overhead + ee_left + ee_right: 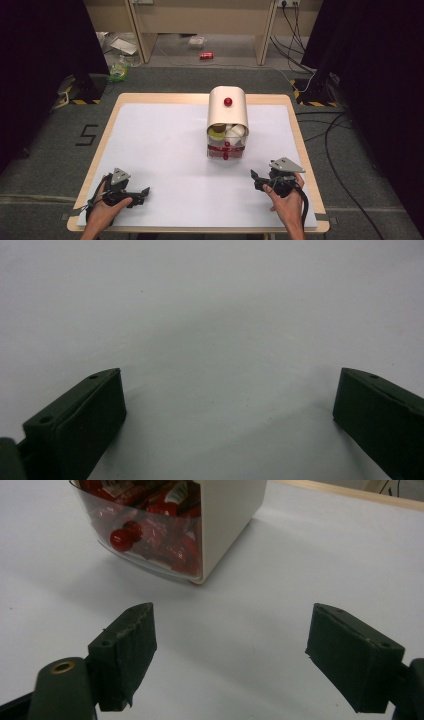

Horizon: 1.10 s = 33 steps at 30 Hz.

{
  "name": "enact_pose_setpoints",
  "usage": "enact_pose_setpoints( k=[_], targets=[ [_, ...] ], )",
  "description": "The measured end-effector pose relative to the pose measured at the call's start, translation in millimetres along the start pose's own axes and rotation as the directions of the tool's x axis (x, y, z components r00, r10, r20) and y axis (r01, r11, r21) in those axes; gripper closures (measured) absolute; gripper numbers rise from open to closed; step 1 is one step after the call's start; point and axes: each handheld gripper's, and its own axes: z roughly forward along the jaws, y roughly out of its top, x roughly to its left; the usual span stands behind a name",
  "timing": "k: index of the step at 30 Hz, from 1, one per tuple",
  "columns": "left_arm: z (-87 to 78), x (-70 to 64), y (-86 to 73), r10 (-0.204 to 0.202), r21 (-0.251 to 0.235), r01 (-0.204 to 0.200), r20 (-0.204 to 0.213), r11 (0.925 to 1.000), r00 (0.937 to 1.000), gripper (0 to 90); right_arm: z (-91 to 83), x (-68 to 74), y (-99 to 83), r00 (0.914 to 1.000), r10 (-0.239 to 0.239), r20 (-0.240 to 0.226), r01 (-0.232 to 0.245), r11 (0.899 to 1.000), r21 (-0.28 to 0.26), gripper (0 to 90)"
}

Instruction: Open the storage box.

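Cream box (227, 112): standing mid-worktop (160, 150), long axis running away, clear drawer (150, 535) facing near edge.
Right gripper (230, 650): nearer, fingers gaping wide, gripping nothing.
Left gripper (227, 405): likewise gaping, idle, well apart.

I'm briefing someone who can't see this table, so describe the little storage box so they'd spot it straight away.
On the white-topped table, look at the middle toward the far edge: the storage box stands there alone. It is cream with a rounded top, red knobs and a clear lower drawer full of red packets.
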Motion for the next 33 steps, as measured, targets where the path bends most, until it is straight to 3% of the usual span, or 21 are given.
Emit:
enact_pose_setpoints(
  k=[23, 33],
  targets=[
    [0.0, -0.2, 0.0, -0.001, 0.000, 0.001, -0.001, 1.0000, 1.0000, 0.0, -12.0, 22.5, 39.9, 0.9981, -0.044, -0.043, 0.040, 0.995, -0.092, 21.4],
    [0.1, -0.3, 0.0, 0.000, 0.000, 0.000, -0.001, 1.0000, 1.0000, 0.0, -14.5, 26.8, 52.6, 0.9967, -0.061, -0.054, 0.055, 0.993, -0.108, 22.1]
  ],
)
